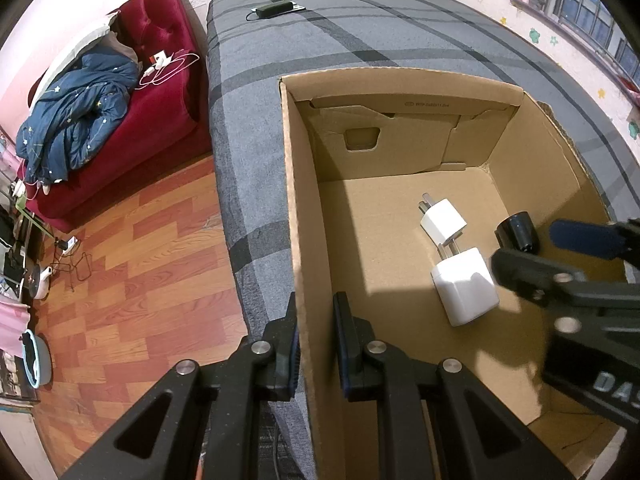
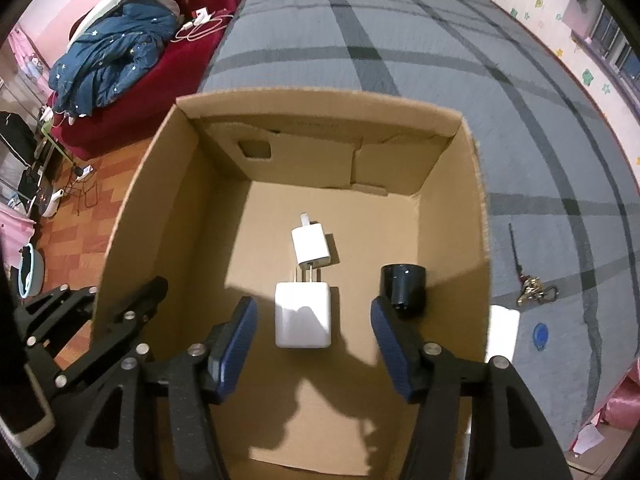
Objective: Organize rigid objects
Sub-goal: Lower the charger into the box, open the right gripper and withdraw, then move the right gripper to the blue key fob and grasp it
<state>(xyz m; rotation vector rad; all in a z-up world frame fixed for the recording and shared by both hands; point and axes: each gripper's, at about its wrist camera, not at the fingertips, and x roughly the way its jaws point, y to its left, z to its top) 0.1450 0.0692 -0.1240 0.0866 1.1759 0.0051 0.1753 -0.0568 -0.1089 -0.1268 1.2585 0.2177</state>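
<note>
Large white charger (image 2: 303, 315) is framed dead ahead between the right gripper's (image 2: 313, 344) spread, empty fingers; left gripper (image 1: 316, 344) is clamped on the box wall (image 1: 298, 240).

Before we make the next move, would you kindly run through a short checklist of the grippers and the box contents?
1. Left gripper clamps the cardboard box wall: ok.
2. Right gripper open, empty: ok.
3. Large white charger lies between its fingers' line, free: ok.
4. Small white charger touches the large one's prongs: cannot tell.
5. Black cylinder clear of right finger: cannot tell.
</note>
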